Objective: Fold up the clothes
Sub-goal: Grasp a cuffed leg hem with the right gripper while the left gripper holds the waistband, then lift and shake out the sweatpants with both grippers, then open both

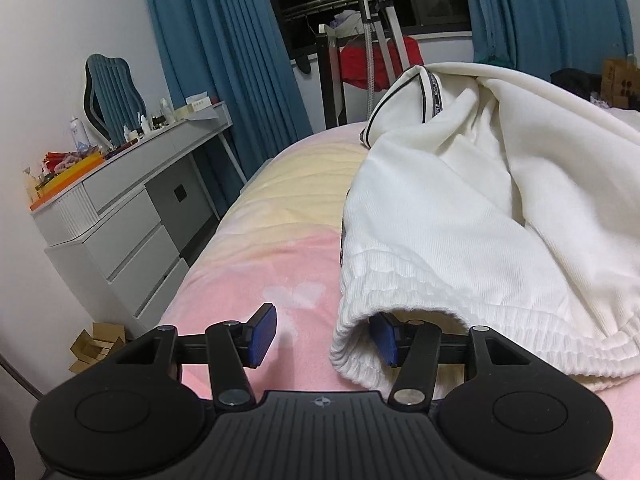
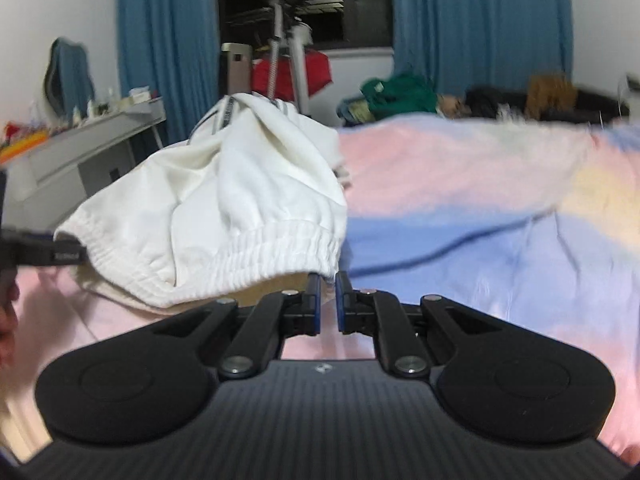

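On the pink bed, the left gripper is spreading its fingers wide, one tucked inside the ribbed waistband of the white garment, while the right gripper is pinching that waistband's corner, lifting it off the blanket.

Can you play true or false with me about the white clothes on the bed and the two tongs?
1. The left tongs are open wide. True.
2. The white clothes are neatly folded. False: they lie bunched and crumpled.
3. The right tongs pinch the stretchy waistband at its corner. True.
4. The blanket is green all over. False: it is pink, blue and yellow.
5. The curtains are red. False: they are blue.
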`<state>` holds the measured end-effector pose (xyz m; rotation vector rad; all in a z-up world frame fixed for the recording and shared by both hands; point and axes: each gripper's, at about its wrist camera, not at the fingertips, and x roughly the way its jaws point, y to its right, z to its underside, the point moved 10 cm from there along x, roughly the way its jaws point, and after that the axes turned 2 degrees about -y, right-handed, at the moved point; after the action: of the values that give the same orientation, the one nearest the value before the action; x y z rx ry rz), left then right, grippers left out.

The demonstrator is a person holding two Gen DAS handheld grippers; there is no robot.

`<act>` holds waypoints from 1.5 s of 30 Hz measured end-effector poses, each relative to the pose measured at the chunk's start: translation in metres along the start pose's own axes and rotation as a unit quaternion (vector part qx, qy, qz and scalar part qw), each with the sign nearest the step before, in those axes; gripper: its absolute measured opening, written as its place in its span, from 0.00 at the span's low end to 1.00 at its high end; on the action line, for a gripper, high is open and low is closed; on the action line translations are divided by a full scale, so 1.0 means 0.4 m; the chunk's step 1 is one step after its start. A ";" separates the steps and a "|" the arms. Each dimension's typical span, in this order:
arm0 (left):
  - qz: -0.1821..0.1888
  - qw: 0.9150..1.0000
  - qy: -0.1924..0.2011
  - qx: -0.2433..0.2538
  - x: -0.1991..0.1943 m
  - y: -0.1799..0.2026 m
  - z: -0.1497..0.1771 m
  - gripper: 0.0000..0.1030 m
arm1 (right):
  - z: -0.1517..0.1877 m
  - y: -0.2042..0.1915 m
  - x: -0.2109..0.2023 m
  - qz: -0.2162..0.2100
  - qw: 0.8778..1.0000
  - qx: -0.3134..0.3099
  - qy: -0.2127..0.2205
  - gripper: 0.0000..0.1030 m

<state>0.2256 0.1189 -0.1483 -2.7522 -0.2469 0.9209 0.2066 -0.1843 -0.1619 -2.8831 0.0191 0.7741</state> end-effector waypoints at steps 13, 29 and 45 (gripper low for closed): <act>0.015 0.999 -0.011 -0.033 0.013 0.006 0.017 0.59 | 0.015 0.022 0.108 0.003 0.999 0.050 -0.017 0.23; 0.063 0.993 -0.002 -0.101 0.013 0.031 -0.016 0.10 | 0.006 -0.012 0.051 -0.030 0.999 0.041 0.002 0.10; -0.065 0.972 0.047 -0.219 -0.022 -0.613 -0.291 0.08 | 0.017 -0.627 -0.085 -0.344 0.935 0.069 -0.055 0.12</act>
<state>0.2684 0.3333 0.0128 -3.1176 -0.6782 0.7733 0.1870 0.0635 -0.1138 -2.4303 -0.8578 0.7352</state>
